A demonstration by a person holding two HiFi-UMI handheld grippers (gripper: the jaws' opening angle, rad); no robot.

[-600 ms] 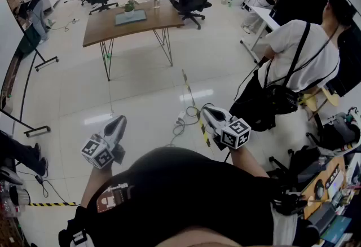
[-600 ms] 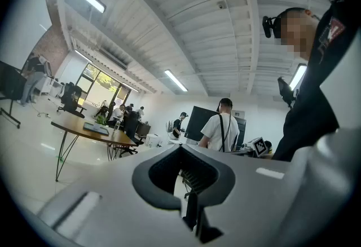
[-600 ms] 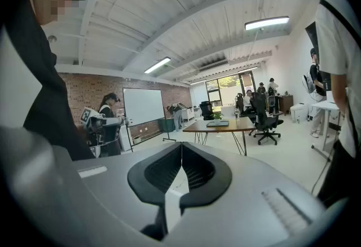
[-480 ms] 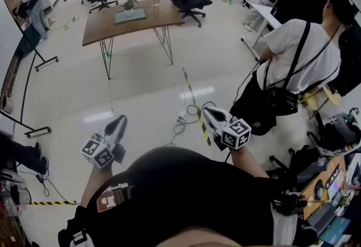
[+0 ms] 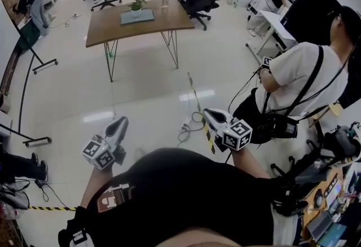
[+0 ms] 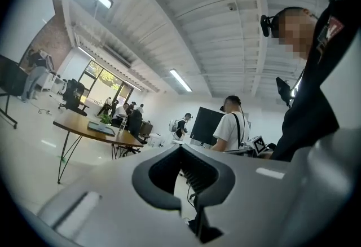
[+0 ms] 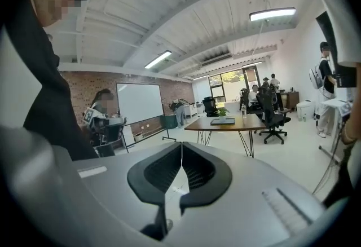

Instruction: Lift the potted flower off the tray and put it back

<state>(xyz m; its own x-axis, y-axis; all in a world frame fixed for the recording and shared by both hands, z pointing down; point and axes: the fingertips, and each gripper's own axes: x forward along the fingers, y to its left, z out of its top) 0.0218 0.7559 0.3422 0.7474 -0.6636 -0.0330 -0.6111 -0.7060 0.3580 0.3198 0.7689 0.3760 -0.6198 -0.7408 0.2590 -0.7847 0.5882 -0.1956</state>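
Head view, left tongs (image 5: 120, 121): held out low over the white floor. The tips are pressed together with nothing in them.
Head view, right tongs (image 5: 207, 111): held out beside the left tongs, well apart from them. The tips are together and hold nothing.
Head view, table (image 5: 113, 29): brown, far across the room, well away from both tongs.
Head view, tray (image 5: 138, 16): flat and grey-blue, lying on the table top.
Head view, potted flower (image 5: 136, 4): small, green and upright at the far end of the tray. It is too far off to tell if it stands on the tray or just behind it.
Head view, person in a white shirt (image 5: 299, 74): standing at the right, near the right tongs.
Head view, cables (image 5: 189, 123): lying on the floor between the two tongs.
Left gripper view, jaws: shut tight at the tips, nothing between them.
Left gripper view, table: far off at the left, with the tray and potted flower on top.
Right gripper view, jaws: shut tight, nothing between them.
Right gripper view, table: far ahead, and the potted flower is by the tray.
Right gripper view, whiteboard (image 7: 138, 104): at the left, by the brick wall.
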